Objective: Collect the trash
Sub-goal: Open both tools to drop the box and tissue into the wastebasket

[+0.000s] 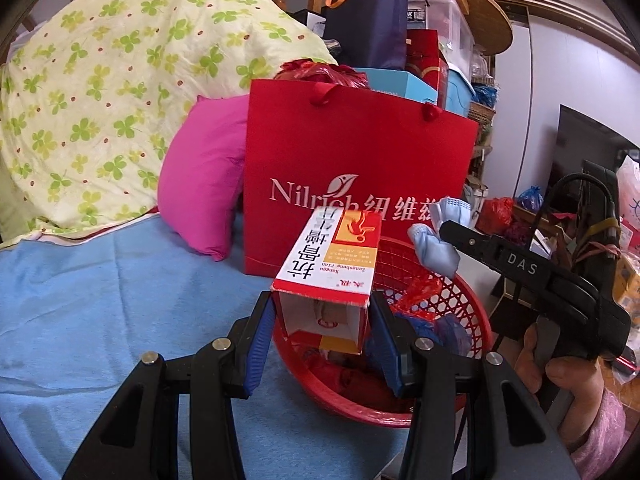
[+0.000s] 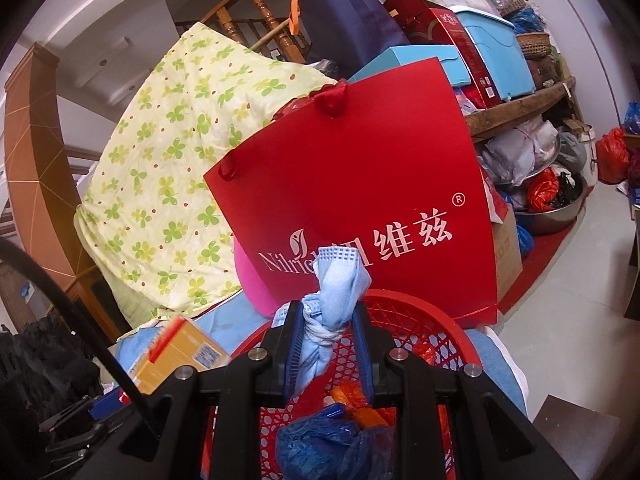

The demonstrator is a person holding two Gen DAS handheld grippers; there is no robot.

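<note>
Directly behind basket (image 1: 460,280): red bag (image 1: 360,152), pink pillow (image 1: 200,184).

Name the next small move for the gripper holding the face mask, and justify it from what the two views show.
Probably open the right gripper and let go. It is shut on the knotted blue face mask, held above the red basket, which already holds crumpled blue and red bags. The left gripper holds the medicine box over the basket too, apart from the mask.

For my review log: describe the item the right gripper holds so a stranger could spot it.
Find the big red paper bag; before it sits a red mesh basket. Above the basket, the right gripper pinches a face mask, the only pale blue pleated cloth, knotted.
</note>
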